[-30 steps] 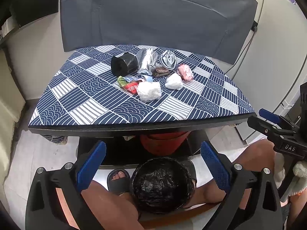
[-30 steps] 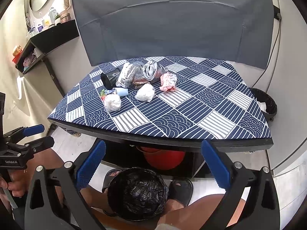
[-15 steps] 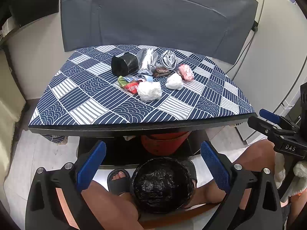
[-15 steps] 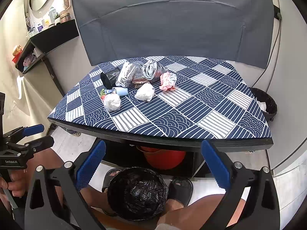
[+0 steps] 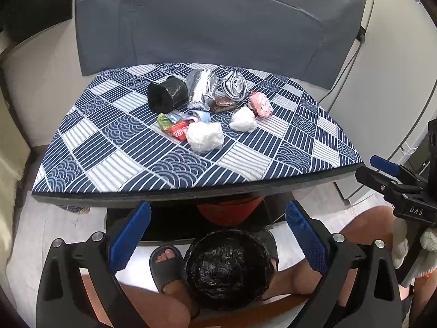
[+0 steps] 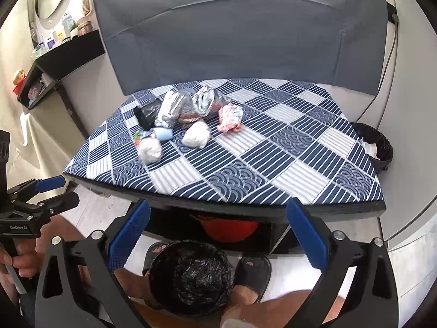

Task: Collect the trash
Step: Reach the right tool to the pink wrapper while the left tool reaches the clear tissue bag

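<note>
A heap of trash lies on the blue patterned table [image 5: 109, 169] [image 6: 300, 164]: two white crumpled wads [image 5: 205, 136] [image 5: 243, 119], a pink wrapper [image 5: 260, 104] [image 6: 230, 117], silver foil bags [image 5: 202, 88] [image 6: 172, 108], a red and green wrapper [image 5: 174, 125] and a black bag roll [image 5: 167, 94]. A bin lined with a black bag [image 5: 228, 269] [image 6: 191, 276] sits on the floor between the person's feet. My left gripper [image 5: 217, 235] hangs open above the bin, short of the table edge. My right gripper [image 6: 217, 235] is open too, with nothing between its fingers.
A red basin [image 5: 228, 211] sits under the table. A second black bin [image 6: 374, 143] stands on the floor at the table's right side. A grey panel [image 5: 218, 22] backs the table, and a shelf with bottles [image 6: 62, 35] is at the left wall.
Both grippers have shifted slightly nearer the table; the right wrist view has tilted a little. The trash has not moved.
</note>
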### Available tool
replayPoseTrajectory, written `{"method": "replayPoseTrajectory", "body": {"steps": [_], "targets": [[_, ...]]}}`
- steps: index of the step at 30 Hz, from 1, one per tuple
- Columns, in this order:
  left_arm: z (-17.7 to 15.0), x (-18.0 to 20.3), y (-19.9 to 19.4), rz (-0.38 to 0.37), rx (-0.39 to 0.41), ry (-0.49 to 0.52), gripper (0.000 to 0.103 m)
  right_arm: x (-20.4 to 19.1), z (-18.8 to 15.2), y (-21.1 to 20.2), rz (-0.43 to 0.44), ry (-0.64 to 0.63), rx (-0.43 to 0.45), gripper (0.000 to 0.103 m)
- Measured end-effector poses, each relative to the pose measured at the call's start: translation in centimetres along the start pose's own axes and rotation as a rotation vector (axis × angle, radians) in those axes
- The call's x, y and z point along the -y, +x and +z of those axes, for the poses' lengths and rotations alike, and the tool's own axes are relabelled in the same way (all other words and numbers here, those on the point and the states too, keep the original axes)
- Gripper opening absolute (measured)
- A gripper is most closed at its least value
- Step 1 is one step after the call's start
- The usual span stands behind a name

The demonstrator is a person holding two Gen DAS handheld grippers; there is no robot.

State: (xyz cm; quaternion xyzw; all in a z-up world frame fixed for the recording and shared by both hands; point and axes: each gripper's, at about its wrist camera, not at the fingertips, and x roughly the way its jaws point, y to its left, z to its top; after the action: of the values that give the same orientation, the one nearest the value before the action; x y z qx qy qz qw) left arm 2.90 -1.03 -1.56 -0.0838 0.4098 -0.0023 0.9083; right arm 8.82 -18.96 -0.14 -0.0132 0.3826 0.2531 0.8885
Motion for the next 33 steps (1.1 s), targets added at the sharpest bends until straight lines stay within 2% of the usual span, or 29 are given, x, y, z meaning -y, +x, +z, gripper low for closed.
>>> {"method": "replayPoseTrajectory", "body": {"steps": [10, 15, 24, 27, 29, 33], "targets": [[3.3, 0.3, 3.0, -0.001, -0.027, 0.012, 0.096, 2.2, 2.6, 3.7, 0.018, 0.011, -0.011, 0.099], [5.0, 1.0, 4.7, 0.021, -0.036, 0.049, 0.096, 3.0, 4.3, 5.9, 0.047, 0.025, -0.023, 0.099], [7.6, 0.1, 8.6, 0.037, -0.060, 0.011, 0.096, 2.6, 7.9, 9.5, 0.033, -0.035, -0.001, 0.099], [8.1, 0.0, 10.1, 0.037, -0.075, 0.016, 0.096, 2.8, 9.0, 10.9, 0.038, -0.039, -0.010, 0.099], [8.5, -0.3, 10.9, 0.010, -0.077, -0.001, 0.096, 3.0, 9.7, 12.0, 0.050, -0.026, -0.017, 0.099], [8.9, -0.9, 12.5, 0.022, -0.091, -0.015, 0.096, 3.4, 10.8, 14.2, 0.057, -0.014, -0.044, 0.099]]}}
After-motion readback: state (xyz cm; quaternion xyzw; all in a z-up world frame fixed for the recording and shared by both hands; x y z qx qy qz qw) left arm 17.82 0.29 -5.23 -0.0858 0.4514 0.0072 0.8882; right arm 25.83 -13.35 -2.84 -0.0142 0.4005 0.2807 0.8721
